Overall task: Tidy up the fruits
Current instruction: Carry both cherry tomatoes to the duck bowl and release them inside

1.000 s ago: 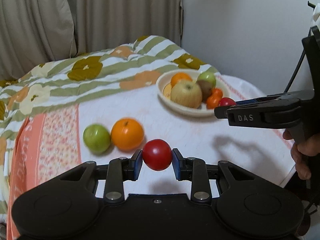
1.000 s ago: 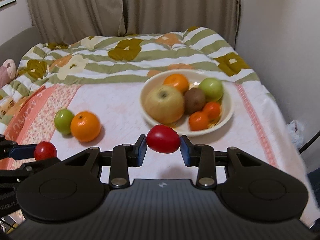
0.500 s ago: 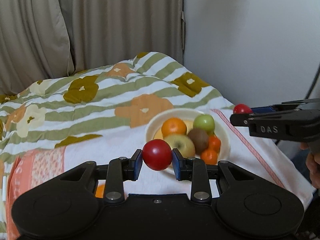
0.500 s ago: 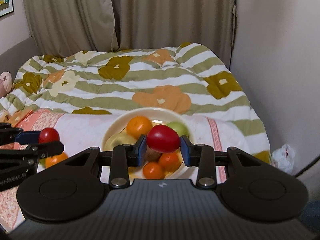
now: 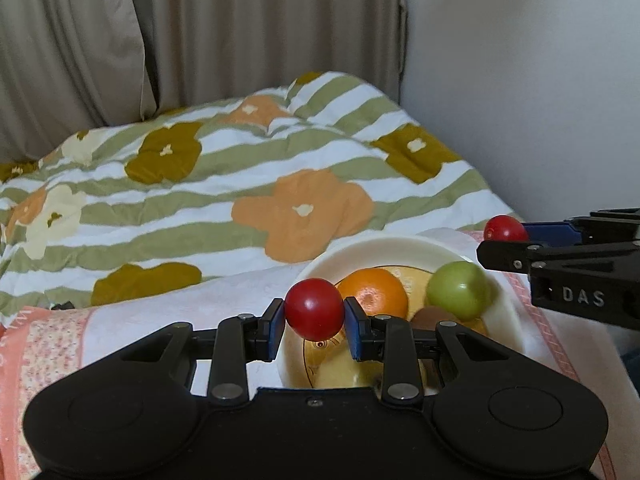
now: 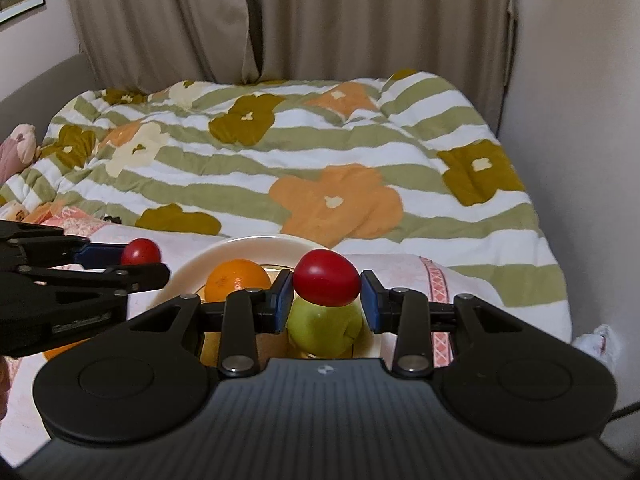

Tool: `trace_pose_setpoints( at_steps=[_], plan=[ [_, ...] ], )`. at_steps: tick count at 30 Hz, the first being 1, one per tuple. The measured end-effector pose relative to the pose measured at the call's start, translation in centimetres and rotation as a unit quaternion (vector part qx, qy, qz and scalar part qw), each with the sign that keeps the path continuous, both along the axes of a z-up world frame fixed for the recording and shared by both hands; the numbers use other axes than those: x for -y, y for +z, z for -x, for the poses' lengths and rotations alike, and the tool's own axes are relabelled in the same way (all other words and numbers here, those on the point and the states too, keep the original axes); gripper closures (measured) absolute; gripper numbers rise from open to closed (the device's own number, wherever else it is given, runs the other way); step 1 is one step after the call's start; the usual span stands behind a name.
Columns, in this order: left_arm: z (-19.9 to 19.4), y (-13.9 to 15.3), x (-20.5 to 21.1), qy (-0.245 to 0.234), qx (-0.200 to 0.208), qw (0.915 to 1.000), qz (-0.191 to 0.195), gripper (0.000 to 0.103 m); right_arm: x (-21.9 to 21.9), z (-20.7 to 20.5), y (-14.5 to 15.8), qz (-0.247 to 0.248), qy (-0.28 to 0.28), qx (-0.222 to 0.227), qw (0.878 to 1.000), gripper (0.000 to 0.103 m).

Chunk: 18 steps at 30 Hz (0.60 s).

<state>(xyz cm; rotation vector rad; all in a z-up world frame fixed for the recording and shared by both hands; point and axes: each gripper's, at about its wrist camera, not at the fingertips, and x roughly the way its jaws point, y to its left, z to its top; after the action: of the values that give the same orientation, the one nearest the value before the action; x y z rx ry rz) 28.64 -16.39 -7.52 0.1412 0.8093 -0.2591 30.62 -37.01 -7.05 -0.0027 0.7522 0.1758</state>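
My left gripper (image 5: 314, 320) is shut on a round red tomato (image 5: 314, 309) and holds it over the near left rim of the cream fruit bowl (image 5: 384, 245). My right gripper (image 6: 326, 294) is shut on a second, more oval red tomato (image 6: 326, 277) above the bowl (image 6: 248, 245), right over a green apple (image 6: 324, 326). The bowl holds an orange (image 5: 374, 294), the green apple (image 5: 458, 290), a kiwi (image 5: 434, 316) and a yellow apple (image 5: 340, 372). The right gripper with its tomato (image 5: 505, 229) shows at right in the left wrist view. The left gripper with its tomato (image 6: 141, 252) shows at left in the right wrist view.
The bowl sits on a white and pink cloth (image 5: 132, 320) on a bed. A striped flowered quilt (image 6: 320, 152) lies behind it. Curtains (image 6: 320, 16) hang at the back and a wall (image 5: 520, 80) stands close on the right. An orange (image 6: 60, 352) lies on the cloth under the left gripper.
Both grippers have risen and moved forward toward the bowl, each still holding its tomato. The bowl now lies right beneath the fingertips, and the loose green apple and orange have dropped from the left view.
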Motion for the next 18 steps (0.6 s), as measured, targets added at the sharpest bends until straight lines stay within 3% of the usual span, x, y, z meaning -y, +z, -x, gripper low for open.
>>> trace_pose_setpoints(
  at_steps=[7,10,11,13,14,15,18],
  plan=[
    [-2.0,-2.2,1.1,0.01,-0.031,0.9993,-0.016,0.068,0.1,-1.9,-2.1,-0.011,0.016,-0.017,1.0,0.052],
    [-2.3,-2.4,1.5,0.013,-0.026,0.9991,-0.03,0.067,0.4,-2.3,-2.6,-0.015,0.017,-0.022,1.0,0.052],
    [-2.3,-2.4,1.5,0.014,-0.025,0.9991,-0.031,0.063,0.5,-2.4,-2.6,-0.015,0.017,-0.022,1.0,0.052],
    [-2.4,-2.3,1.4,0.019,-0.022,0.999,-0.035,0.044,0.5,-2.4,-2.5,-0.014,0.017,-0.021,1.0,0.052],
    [-2.4,-2.2,1.2,0.022,-0.02,0.999,-0.034,0.019,0.6,-2.5,-2.6,-0.014,0.018,-0.022,0.999,0.052],
    [-2.3,-2.0,1.0,0.022,-0.017,0.9992,-0.028,0.002,0.6,-2.5,-2.7,-0.015,0.019,-0.022,0.999,0.052],
    [-1.8,-1.3,0.3,0.028,-0.007,0.9995,-0.01,0.002,0.6,-2.5,-2.7,-0.014,0.02,-0.022,0.999,0.052]
  ],
)
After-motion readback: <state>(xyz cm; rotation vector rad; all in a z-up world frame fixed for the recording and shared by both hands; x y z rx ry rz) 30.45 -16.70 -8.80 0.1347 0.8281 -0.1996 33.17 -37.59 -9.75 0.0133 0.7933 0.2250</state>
